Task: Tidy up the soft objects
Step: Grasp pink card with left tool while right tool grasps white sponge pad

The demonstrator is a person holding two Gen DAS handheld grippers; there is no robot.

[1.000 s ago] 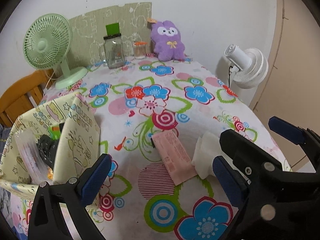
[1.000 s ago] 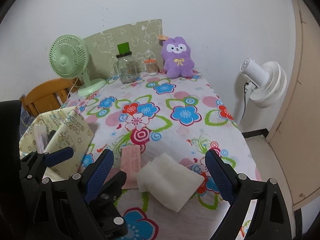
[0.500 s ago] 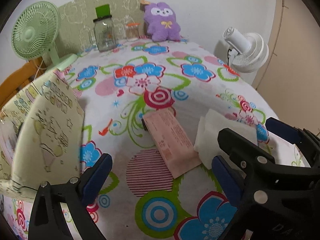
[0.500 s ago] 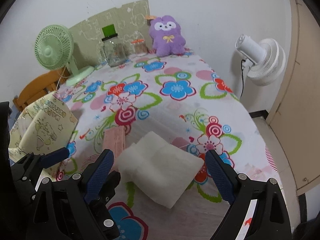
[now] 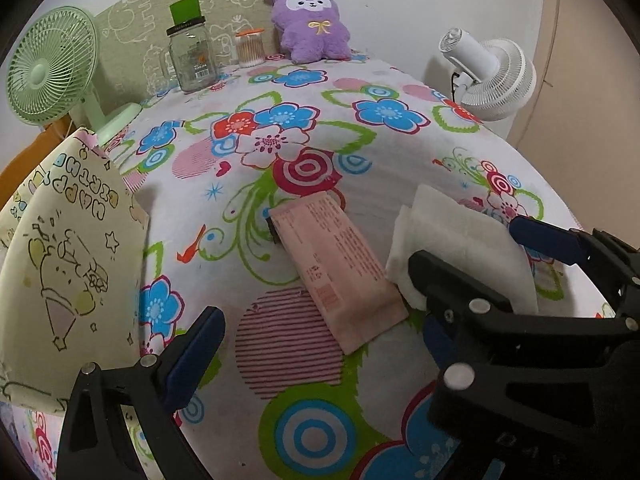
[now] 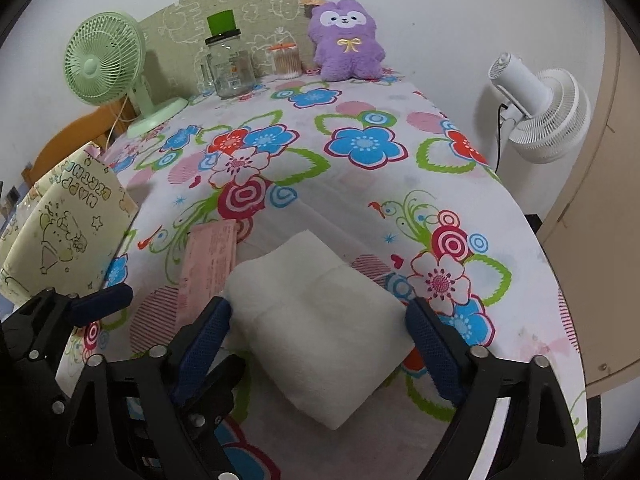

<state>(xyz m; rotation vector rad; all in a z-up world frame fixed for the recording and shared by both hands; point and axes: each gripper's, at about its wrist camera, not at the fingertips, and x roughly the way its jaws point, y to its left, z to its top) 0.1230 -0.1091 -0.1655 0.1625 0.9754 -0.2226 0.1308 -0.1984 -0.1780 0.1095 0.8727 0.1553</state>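
My right gripper [image 6: 318, 334], jaws just narrowing yet apart, straddles the folded white towel [image 6: 320, 320], its long axis slanting across them.

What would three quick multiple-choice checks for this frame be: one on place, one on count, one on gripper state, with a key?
1. The pink packet lies:
A. left of the white folded towel
B. on top of it
C. inside the gift bag

2. Fans in view:
A. one
B. two
C. three

3. The right gripper is:
A. shut on the packet
B. open, straddling the towel
C. out of view

Key: 1 A, packet and towel lie side by side on the tablecloth; 2 B, a green fan and a white fan; 3 B, the fingers flank the towel, gaps showing, jaws just closing.
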